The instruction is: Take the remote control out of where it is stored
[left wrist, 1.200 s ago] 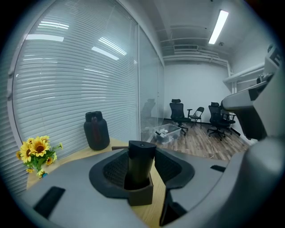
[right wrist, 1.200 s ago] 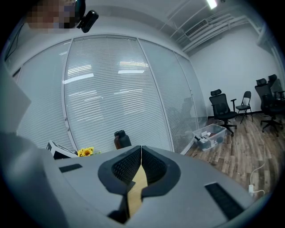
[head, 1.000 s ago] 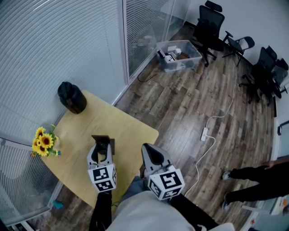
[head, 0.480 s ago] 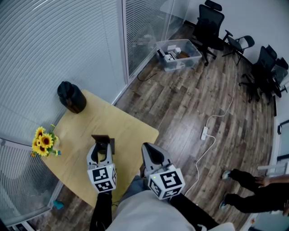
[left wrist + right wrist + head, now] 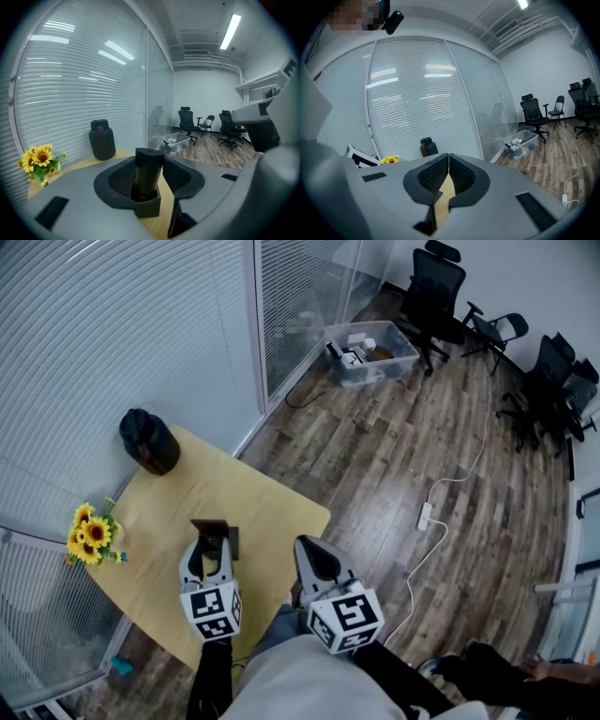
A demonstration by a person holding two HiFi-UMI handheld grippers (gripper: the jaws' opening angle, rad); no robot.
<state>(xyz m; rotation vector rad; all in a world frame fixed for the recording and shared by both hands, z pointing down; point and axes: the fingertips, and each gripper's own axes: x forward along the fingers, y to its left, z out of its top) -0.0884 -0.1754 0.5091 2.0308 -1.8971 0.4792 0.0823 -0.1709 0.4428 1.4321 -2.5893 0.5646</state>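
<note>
Head view, lower centre: both my grippers sit side by side over the near edge of the pale wood table (image 5: 187, 493).

My right gripper (image 5: 309, 561), lower centre, has its fingers pressed tip to tip with nothing between them. Right gripper view shows only a sliver of tabletop under the seam.

My left gripper (image 5: 208, 557), just to the left, has its fingers spread wide, one on each side of the remote control (image 5: 149, 164). Remote stands upright in a small dark holder (image 5: 147, 206) on the table, centre of the left gripper view. Pads run close alongside it. A strip of table shows between the pad at picture right and the remote's lower body. Whether either pad touches it: cannot tell.

Farther up the table: sunflowers (image 5: 89, 535) at the left edge, a dark jar (image 5: 148, 442) at the far corner by the blinds (image 5: 112, 324).

Beyond, upper centre: a clear plastic bin (image 5: 370, 354) on the wood floor. Black office chairs (image 5: 436, 287) at upper right.
</note>
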